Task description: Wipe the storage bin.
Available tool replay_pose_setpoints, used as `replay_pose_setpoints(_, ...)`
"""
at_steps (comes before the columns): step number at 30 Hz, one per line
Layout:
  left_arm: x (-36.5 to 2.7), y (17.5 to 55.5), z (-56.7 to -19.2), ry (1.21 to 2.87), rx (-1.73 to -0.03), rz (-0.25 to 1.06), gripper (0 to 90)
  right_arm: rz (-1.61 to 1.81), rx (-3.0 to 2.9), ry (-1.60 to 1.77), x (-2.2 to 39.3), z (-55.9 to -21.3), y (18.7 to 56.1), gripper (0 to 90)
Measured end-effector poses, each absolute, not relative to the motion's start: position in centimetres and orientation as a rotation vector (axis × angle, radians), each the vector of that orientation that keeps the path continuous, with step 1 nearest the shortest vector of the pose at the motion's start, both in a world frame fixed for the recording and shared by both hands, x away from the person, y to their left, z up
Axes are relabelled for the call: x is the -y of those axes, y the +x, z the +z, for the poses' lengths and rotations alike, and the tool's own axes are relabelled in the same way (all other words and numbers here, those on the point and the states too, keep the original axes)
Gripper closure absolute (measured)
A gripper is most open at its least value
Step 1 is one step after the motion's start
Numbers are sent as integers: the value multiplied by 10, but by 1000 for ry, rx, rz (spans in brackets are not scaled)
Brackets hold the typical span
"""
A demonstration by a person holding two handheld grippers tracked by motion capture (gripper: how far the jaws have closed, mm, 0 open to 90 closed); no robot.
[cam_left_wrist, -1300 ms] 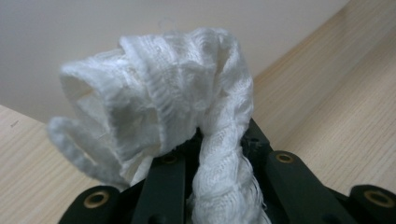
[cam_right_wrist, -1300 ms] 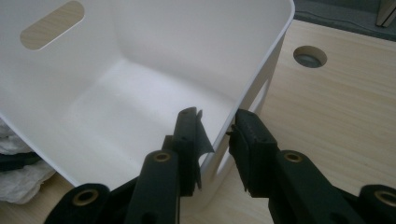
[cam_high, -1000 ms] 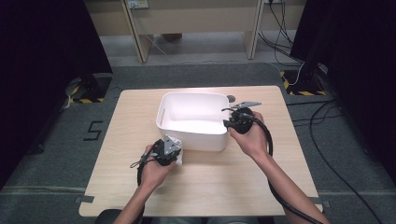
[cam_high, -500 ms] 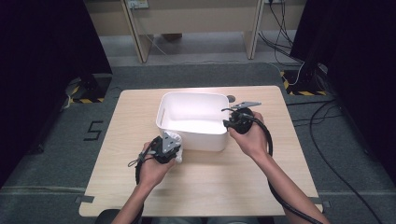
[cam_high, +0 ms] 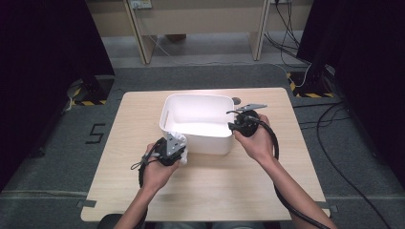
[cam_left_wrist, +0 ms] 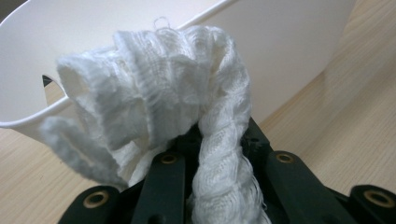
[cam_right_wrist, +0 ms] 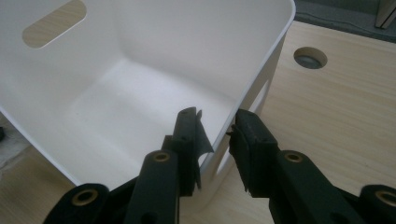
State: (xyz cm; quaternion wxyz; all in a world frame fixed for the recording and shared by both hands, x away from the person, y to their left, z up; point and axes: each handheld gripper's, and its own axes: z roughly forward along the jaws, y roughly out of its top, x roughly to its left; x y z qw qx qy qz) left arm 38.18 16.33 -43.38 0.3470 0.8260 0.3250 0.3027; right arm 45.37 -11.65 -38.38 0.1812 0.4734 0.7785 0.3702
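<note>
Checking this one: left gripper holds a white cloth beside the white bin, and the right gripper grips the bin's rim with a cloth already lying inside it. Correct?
Not quite: the white bin is empty inside, as the right gripper view shows. The left gripper does hold the white cloth, and the right gripper straddles the rim.

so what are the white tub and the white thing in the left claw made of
White rectangular tub: looks like moulded plastic, with smooth, slightly glossy thin walls and cut-out handle slots. White twisted cloth: seemingly loosely woven cotton or gauze, matte, with visible weave and frayed threads.
</note>
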Motion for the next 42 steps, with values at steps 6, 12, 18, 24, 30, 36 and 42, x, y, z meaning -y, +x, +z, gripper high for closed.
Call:
replay_pose_setpoints(6, -160, 381, -432, 2145, -831, 792, 750, 1045, -2198, 1335, 116, -384, 453, 713)
replay_pose_setpoints(12, -156, 381, -432, 2153, -815, 798, 750, 1044, -2198, 1336, 116, -384, 454, 713)
replay_pose_setpoints(18, -155, 381, -434, 2156, -809, 801, 750, 1043, -2198, 1335, 116, -384, 454, 713)
replay_pose_setpoints(24, -154, 382, -437, 2163, -803, 799, 750, 1044, -2198, 1337, 116, -384, 453, 712)
replay_pose_setpoints(30, -153, 383, -440, 2169, -797, 799, 750, 1044, -2196, 1337, 116, -384, 453, 709)
replay_pose_setpoints(36, -153, 383, -445, 2174, -799, 795, 750, 1044, -2197, 1337, 116, -384, 454, 708)
replay_pose_setpoints(42, -152, 385, -451, 2193, -800, 784, 750, 1045, -2196, 1334, 116, -384, 453, 708)
